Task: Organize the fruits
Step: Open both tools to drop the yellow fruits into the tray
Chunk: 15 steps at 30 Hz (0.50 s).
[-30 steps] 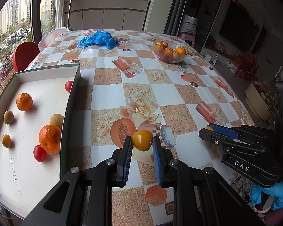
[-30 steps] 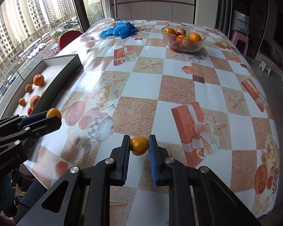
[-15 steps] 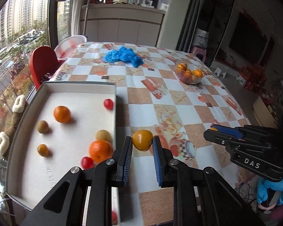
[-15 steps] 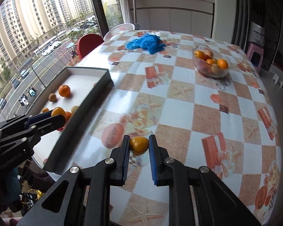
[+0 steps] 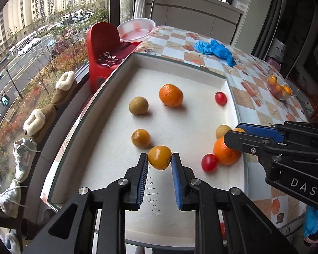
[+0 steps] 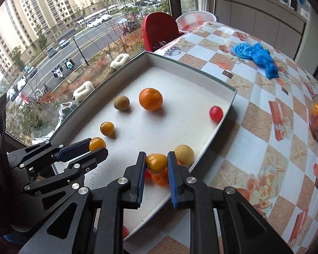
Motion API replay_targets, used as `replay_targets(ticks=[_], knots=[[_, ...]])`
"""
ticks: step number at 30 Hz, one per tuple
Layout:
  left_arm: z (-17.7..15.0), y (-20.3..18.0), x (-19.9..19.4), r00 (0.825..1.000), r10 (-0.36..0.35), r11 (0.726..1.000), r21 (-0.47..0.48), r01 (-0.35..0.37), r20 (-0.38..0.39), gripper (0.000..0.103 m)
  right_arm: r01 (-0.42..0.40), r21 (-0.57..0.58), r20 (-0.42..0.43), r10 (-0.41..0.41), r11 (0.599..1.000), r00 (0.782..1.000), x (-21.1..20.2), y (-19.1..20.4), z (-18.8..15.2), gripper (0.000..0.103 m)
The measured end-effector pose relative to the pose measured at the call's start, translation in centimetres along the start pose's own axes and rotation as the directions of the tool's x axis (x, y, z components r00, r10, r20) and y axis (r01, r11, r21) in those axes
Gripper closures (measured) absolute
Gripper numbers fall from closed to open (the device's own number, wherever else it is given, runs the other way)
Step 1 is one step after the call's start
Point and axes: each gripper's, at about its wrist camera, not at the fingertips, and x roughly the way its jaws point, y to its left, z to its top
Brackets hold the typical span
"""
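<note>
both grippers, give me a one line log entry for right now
left gripper: shut on yellow fruit | right gripper: shut on second yellow fruit | both over white tray

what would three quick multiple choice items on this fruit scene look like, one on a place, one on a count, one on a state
1. Where is the left tool?
A. over the white tray
B. over the glass bowl
C. over the blue cloth

2. How many red cherry tomatoes lie in full view in the tray?
A. none
B. two
C. five

3. What is the right tool doing?
A. open, holding nothing
B. shut on a yellow-orange fruit
C. shut on a cloth

Answers: 1 A, tray floor lies beneath its fingers; 2 B, one by the far wall, one near the big orange; 3 B, both pads press the fruit.
</note>
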Motion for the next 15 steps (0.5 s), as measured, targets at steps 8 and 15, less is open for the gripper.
replay_targets(ticks=[8, 15], knots=[[-0.4, 0.5, -0.4, 0.998, 0.016, 1.000, -0.019, -0.015, 0.060, 0.017, 0.051, -0.049, -0.005, -0.052, 0.997, 0.999, 0.1, 0.7, 0.5, 0.033], [-0.2, 0.1, -0.1, 0.999, 0.001, 1.000, 0.004, -0.001, 0.047, 0.008, 0.071, -0.040, -0.010, -0.072, 0.997, 0.997, -0.2, 0.2, 0.7, 0.023]])
